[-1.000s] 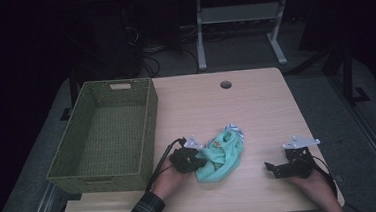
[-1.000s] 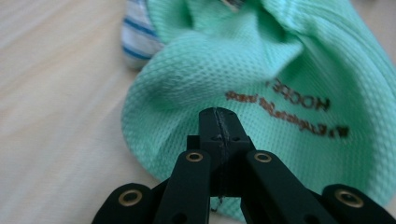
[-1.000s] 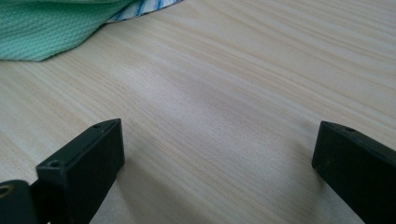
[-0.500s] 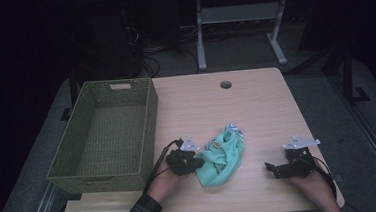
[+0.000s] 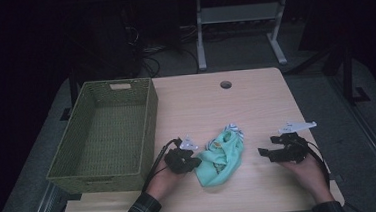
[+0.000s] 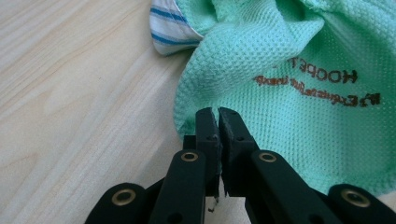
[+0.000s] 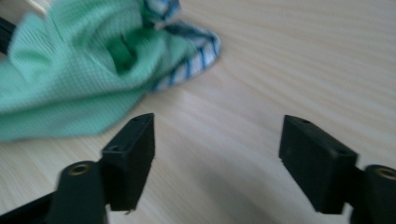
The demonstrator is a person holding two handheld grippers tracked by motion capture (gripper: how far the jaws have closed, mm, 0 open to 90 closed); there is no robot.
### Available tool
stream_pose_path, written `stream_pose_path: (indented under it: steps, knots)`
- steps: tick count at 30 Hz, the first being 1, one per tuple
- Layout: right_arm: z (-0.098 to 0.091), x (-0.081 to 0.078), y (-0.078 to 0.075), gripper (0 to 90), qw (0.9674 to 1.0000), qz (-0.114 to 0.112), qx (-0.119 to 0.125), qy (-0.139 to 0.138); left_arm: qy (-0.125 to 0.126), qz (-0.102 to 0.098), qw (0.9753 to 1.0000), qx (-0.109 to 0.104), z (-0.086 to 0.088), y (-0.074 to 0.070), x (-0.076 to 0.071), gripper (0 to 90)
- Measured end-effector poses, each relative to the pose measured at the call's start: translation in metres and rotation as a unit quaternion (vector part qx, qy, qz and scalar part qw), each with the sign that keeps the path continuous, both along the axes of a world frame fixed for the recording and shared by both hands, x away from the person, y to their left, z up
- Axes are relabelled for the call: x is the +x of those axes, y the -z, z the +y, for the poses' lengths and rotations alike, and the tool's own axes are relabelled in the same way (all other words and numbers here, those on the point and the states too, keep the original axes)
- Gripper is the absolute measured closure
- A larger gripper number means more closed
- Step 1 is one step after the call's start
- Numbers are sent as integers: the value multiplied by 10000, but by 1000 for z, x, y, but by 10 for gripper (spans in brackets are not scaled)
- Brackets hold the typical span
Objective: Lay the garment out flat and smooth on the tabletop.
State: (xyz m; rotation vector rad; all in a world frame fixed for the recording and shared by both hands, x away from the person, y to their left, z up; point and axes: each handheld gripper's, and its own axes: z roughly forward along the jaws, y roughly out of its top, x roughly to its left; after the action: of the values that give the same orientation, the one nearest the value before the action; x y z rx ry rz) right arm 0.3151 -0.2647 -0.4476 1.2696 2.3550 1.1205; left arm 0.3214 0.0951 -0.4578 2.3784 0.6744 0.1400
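**Left gripper pinches cloth edge; right waits apart**

A green cloth (image 5: pixel 222 155) lies crumpled on the table (image 5: pixel 256 101), beside a basket (image 5: pixel 103 134). The left gripper (image 5: pixel 196 161) is clamped on the cloth's near edge. The right gripper (image 5: pixel 264 152), jaws apart with nothing between them, has just been closing. The pinch looks shallow, so a quick lift could pull the cloth free.
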Motion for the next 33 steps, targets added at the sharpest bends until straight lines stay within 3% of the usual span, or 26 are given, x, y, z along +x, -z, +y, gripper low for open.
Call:
stream_pose_path:
  steps: [8, 10, 11, 18, 23, 26, 30, 31, 33]
  knots:
    - [20, 26, -9, 431, 9994, -226, 162, -202, 25, -102, 9999, 106, -2, 0, -3, 876]
    - [22, 30, -9, 433, 9995, -161, 162, -217, 25, -118, 9999, 120, -3, -1, -3, 877]
    - [27, 40, -7, 449, 9996, -84, 133, -232, 26, -138, 9998, 123, -3, 0, -3, 879]
    - [30, 62, 13, 516, 9995, -35, 202, -236, 17, -119, 9998, 139, -4, -1, -3, 880]
    - [34, 68, 20, 554, 9994, -73, 201, -283, 25, -120, 9998, 155, -4, -1, -4, 882]
    - [38, 74, 19, 549, 9994, 44, 97, -326, 34, -105, 9998, 153, -4, -1, -4, 881]
    - [43, 80, 21, 574, 9991, -37, 197, -367, 44, -90, 9998, 155, -3, -1, -3, 881]
    - [46, 82, 27, 578, 9991, 81, 161, -381, 48, -92, 9998, 156, -3, -1, -4, 881]
    - [47, 82, 30, 592, 9988, 92, 233, -419, 49, -86, 9999, 136, -3, -1, -3, 881]
